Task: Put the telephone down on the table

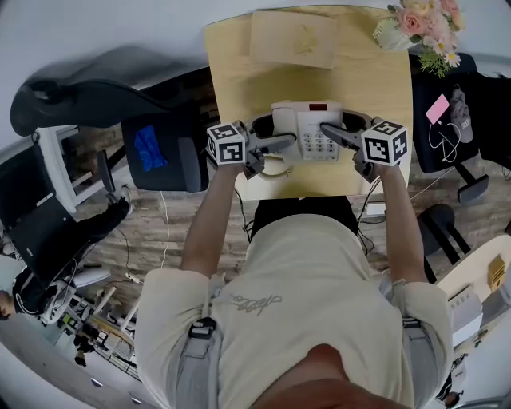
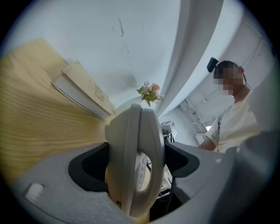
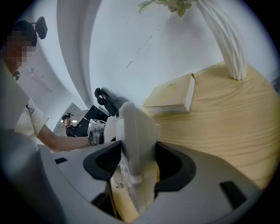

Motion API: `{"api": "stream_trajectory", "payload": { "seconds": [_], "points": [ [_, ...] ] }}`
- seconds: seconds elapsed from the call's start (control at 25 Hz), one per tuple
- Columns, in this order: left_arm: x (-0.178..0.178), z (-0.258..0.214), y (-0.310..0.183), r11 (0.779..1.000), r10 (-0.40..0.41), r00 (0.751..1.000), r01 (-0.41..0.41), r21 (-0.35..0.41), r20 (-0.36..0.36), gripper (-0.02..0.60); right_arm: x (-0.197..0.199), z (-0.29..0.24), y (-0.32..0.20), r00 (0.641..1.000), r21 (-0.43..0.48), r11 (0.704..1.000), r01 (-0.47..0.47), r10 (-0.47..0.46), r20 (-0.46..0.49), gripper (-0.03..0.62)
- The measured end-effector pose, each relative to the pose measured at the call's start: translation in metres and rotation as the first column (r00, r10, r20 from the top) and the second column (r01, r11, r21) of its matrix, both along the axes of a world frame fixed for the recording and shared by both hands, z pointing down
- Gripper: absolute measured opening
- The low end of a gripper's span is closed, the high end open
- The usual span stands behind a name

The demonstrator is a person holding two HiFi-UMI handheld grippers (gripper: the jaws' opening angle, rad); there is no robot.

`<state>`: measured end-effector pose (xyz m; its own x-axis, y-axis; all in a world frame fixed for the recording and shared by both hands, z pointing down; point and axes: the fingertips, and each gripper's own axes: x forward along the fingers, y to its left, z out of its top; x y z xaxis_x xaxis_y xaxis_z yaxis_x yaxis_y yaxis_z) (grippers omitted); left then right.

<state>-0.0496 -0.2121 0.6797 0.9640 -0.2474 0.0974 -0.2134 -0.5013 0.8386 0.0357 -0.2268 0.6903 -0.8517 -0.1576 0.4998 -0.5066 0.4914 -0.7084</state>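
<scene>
Both clenched: left claw and right claw grip opposite sides of the telephone, probably to keep it level. It's over the worktop near edge, contact unclear. book and flowers sit well behind.

beige push-button telephone over light wooden table | left gripper on its left end | right gripper on right end
</scene>
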Motion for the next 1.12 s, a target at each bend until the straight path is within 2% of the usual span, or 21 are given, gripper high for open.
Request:
{"api": "stream_trajectory", "payload": {
  "seconds": [0.48,1.12],
  "points": [
    [-0.004,0.020,-0.014,0.994,-0.055,0.998,0.054,-0.099,-0.007,0.388,-0.003,0.021,-0.014,1.000,-0.078,0.997,-0.009,0.010,0.014,0.241],
    [-0.005,0.047,-0.033,0.959,-0.110,0.994,0.110,-0.262,0.016,0.388,-0.002,0.053,-0.030,0.999,-0.187,0.982,-0.030,0.037,0.033,0.241]
  ]
}}
